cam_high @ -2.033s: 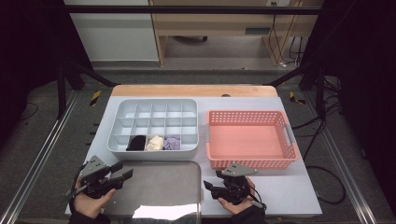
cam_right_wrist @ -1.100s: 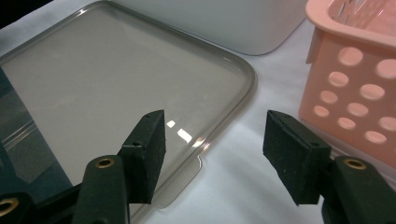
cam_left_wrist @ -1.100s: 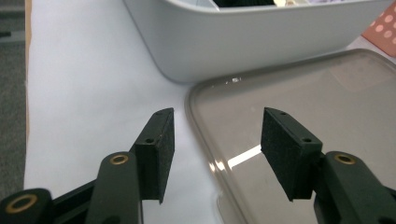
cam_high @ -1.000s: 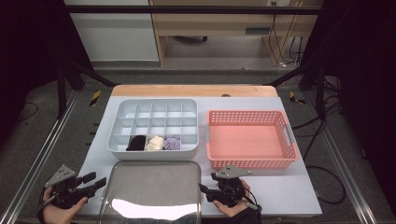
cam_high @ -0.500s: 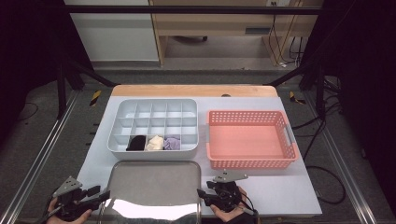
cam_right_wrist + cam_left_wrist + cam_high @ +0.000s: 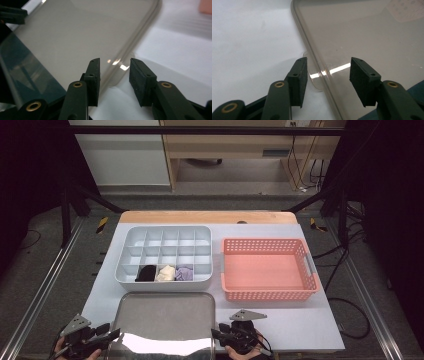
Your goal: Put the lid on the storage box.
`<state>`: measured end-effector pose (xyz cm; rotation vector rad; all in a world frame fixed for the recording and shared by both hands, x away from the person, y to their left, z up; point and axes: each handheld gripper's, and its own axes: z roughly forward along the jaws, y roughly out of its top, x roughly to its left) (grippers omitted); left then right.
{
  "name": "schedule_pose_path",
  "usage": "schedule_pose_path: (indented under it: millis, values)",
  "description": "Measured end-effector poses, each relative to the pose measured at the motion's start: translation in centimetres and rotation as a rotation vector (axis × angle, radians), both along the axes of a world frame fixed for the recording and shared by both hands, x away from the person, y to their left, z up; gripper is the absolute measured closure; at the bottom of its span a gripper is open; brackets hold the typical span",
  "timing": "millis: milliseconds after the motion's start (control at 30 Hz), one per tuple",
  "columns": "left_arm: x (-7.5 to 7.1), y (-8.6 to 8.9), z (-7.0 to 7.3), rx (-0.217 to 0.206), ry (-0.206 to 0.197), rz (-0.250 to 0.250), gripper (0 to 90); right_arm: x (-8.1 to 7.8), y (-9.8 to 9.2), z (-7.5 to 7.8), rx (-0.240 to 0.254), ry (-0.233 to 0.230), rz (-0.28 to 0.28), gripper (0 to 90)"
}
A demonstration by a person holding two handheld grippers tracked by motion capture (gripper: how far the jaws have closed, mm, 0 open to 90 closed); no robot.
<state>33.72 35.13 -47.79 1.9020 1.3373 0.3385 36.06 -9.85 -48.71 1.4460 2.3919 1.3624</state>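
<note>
Both hands dropped back to near counter edge since earlier frame. Clear lid [image 6: 162, 317] flat on counter [image 6: 300, 325] before divided tray [image 6: 165, 254]. Left gripper [image 6: 328, 72] and right gripper [image 6: 113, 72] straddle lid's side rims, jaws just closing, spread, not pinching.

No readable text, label or number anywhere.

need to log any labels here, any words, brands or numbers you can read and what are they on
None: no readable text.
The clear lid, grey divided organiser, pink basket, left gripper and right gripper bear no lettering.
</note>
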Motion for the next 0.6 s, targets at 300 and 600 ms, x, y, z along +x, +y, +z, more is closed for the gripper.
schedule_pose_path:
  millis: [300,600]
  values:
    - [-0.26,-0.24,0.03,0.014,-0.002,0.010,48.4,-0.56,0.48,-0.16,0.022,0.002,-0.053,59.4]
    - [-0.28,-0.34,0.03,0.024,-0.003,0.019,49.8,-0.72,1.08,-0.15,0.030,0.006,-0.130,58.0]
